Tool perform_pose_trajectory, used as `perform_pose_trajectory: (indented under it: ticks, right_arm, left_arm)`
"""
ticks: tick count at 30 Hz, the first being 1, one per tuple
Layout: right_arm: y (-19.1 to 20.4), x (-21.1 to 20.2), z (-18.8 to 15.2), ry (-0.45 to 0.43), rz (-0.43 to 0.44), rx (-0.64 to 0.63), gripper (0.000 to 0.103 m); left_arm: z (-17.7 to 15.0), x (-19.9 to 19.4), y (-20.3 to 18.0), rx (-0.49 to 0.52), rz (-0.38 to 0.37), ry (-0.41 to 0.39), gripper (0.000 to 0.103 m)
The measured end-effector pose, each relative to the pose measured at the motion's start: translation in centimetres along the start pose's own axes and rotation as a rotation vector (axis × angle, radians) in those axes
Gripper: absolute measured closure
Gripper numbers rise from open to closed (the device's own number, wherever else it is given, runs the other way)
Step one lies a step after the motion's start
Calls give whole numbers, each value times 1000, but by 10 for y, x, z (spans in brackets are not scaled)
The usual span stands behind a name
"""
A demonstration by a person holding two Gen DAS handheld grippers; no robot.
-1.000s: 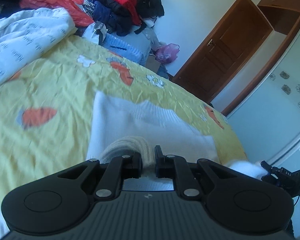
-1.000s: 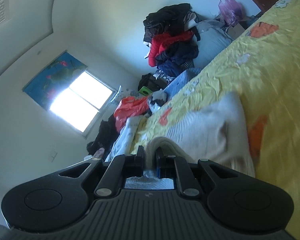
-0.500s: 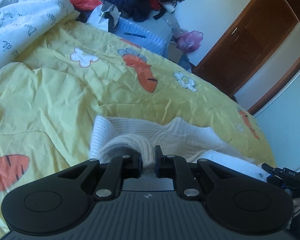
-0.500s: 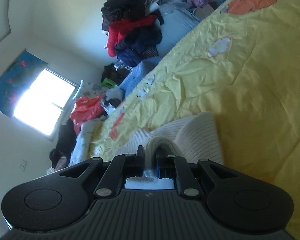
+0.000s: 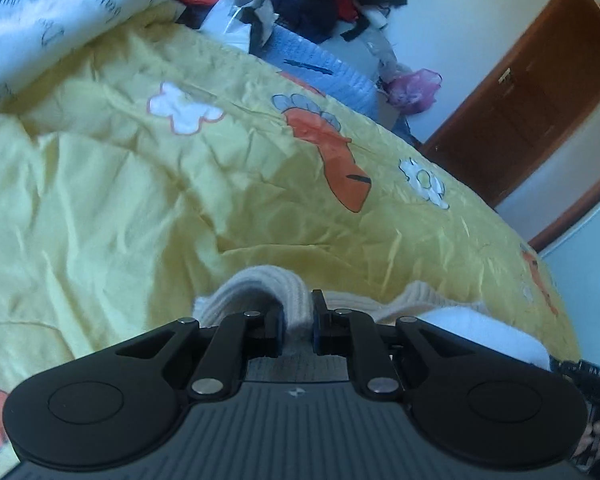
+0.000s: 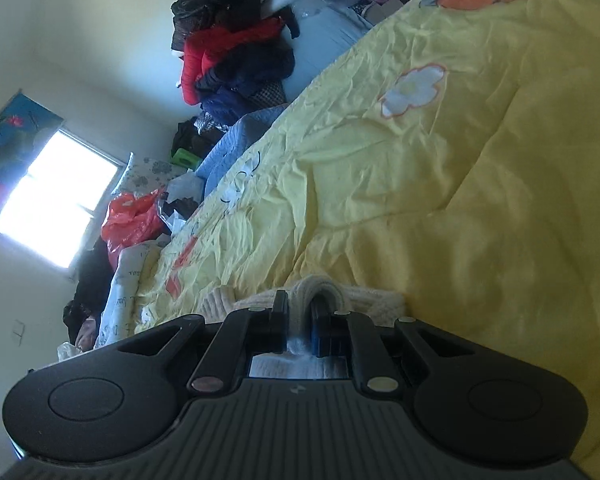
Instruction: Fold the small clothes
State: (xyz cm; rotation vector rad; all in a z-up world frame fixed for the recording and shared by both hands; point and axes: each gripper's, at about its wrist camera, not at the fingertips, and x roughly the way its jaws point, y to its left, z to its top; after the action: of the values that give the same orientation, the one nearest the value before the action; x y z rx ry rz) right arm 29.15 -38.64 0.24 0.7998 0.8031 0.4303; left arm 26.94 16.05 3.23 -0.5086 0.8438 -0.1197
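A small cream-white knitted garment (image 5: 420, 300) lies low on the yellow bedspread (image 5: 140, 208), mostly hidden behind the gripper bodies. My left gripper (image 5: 297, 322) is shut on a ribbed fold of the garment that arches between its fingers. In the right wrist view my right gripper (image 6: 299, 322) is shut on another ribbed fold of the same garment (image 6: 364, 300), close above the bedspread (image 6: 460, 160). The other gripper shows dark at the lower right edge of the left wrist view (image 5: 588, 376).
A white printed quilt (image 5: 40, 20) lies at the bed's far left. A heap of red, navy and black clothes (image 6: 236, 52) and a blue knit (image 5: 320, 72) sit beyond the bed. A brown door (image 5: 520, 112) and a bright window (image 6: 52, 196) stand behind.
Both grippers have carried the garment's held edge forward and down over the bedspread. Far less of the garment shows ahead of the fingers now. Both stay shut on it.
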Motion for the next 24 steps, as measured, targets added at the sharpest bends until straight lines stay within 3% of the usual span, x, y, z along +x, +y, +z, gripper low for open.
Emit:
perform_pose_trajectory:
  ticks: [1, 4, 6, 7, 9, 11, 13, 16, 18, 20, 24]
  right_arm:
    - [1, -1, -1, -9, -2, 12, 80]
    - [5, -10, -3, -19, 17, 25, 62]
    - [13, -27, -1, -72, 6, 16, 41]
    - [19, -38, -1, -108, 16, 11, 40]
    - [32, -57, -1, -153, 34, -26, 40]
    - [50, -64, -3, -157, 13, -110, 40]
    - [74, -57, -13, -118, -85, -272, 40]
    - [97, -28, -32, -56, -285, -507, 39]
    - [100, -4, -37, -26, -375, -631, 41]
    - [96, 17, -31, -5, -438, -646, 41]
    - [84, 40, -14, 62, -411, -558, 41]
  left_arm:
    - [0, -1, 2, -19, -19, 2, 86]
    - [4, -14, 8, -76, -89, 11, 58]
    - [4, -39, 5, -76, -73, -53, 29]
    - [4, -53, -1, -56, -44, -109, 25]
    - [-1, -76, -17, 42, 26, -212, 23]
    - [-11, -84, -40, 200, 147, -266, 23]
    - [-26, -72, -64, 373, 278, -258, 23]
    - [-48, -40, -88, 545, 377, -189, 23]
    - [-54, -21, -95, 593, 407, -154, 23]
    - [-48, -3, -96, 589, 459, -123, 23]
    - [-30, 23, -88, 530, 503, -64, 23]
